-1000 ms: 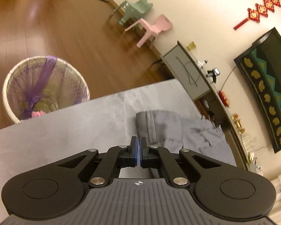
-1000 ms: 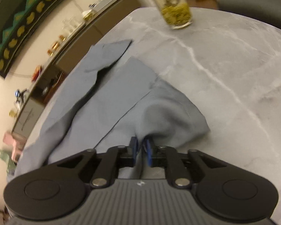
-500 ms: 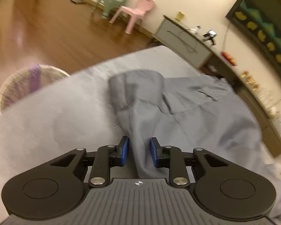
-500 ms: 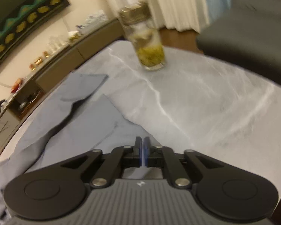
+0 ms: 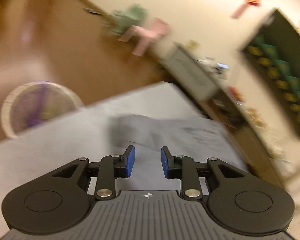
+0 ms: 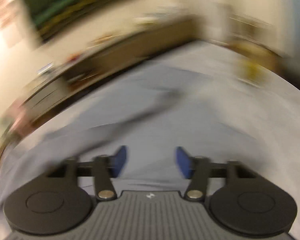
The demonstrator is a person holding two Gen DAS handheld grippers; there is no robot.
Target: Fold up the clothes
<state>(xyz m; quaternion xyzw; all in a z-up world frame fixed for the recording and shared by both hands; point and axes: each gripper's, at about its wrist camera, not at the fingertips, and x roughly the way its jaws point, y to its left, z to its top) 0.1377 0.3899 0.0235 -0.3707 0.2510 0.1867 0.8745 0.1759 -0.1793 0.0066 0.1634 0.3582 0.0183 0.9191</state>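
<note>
My left tool (image 5: 147,161) and right tool (image 6: 151,162), clamped a second ago, now stand wide open and empty; the grey garment (image 5: 170,132) lies released, partly folded, on the bench (image 5: 50,140).

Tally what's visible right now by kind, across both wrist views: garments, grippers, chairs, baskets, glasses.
Grey garment: 1
Grippers: 2, left gripper and right gripper, both open, empty
Small chairs: 2, green chair and pink chair
Basket: 1
Glass, blurred: 1
Total: 7

no readable text, frames blurred
</note>
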